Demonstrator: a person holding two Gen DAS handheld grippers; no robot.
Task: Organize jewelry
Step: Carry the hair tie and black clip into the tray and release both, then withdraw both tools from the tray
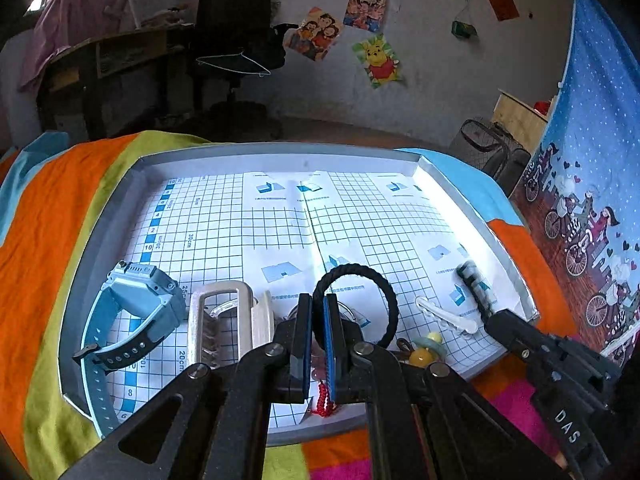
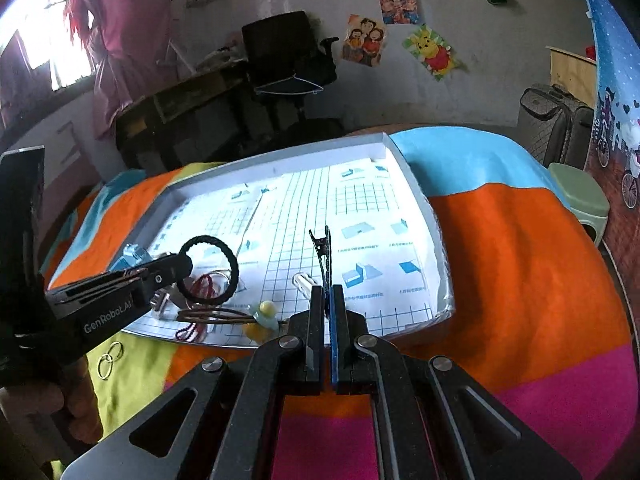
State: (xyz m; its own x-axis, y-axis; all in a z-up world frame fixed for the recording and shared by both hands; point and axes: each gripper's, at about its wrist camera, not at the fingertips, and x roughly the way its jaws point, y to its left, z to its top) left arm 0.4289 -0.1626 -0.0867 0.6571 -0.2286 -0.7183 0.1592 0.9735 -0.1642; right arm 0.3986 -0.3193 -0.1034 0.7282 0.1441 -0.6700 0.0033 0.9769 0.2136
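Note:
A shallow grey tray (image 1: 132, 184) lined with grid paper lies on a striped cloth; it also shows in the right wrist view (image 2: 424, 200). My left gripper (image 1: 319, 304) is shut on a black braided hair tie (image 1: 384, 284) and holds it above the tray's near edge; it also shows in the right wrist view (image 2: 212, 242). My right gripper (image 2: 326, 294) is shut on a dark hair clip (image 2: 323, 248) that points up over the tray. In the tray lie a blue-grey watch (image 1: 132, 304), a beige claw clip (image 1: 224, 320), a white clip (image 1: 444, 314) and a red cord (image 1: 324, 400).
Two thin rings (image 2: 109, 356) lie on the green cloth in front of the tray. A yellow and green bead piece (image 2: 262, 318) with a brown cord sits at the tray's near edge. A green stool (image 2: 580, 200) stands to the right. A black chair (image 2: 288, 52) stands behind.

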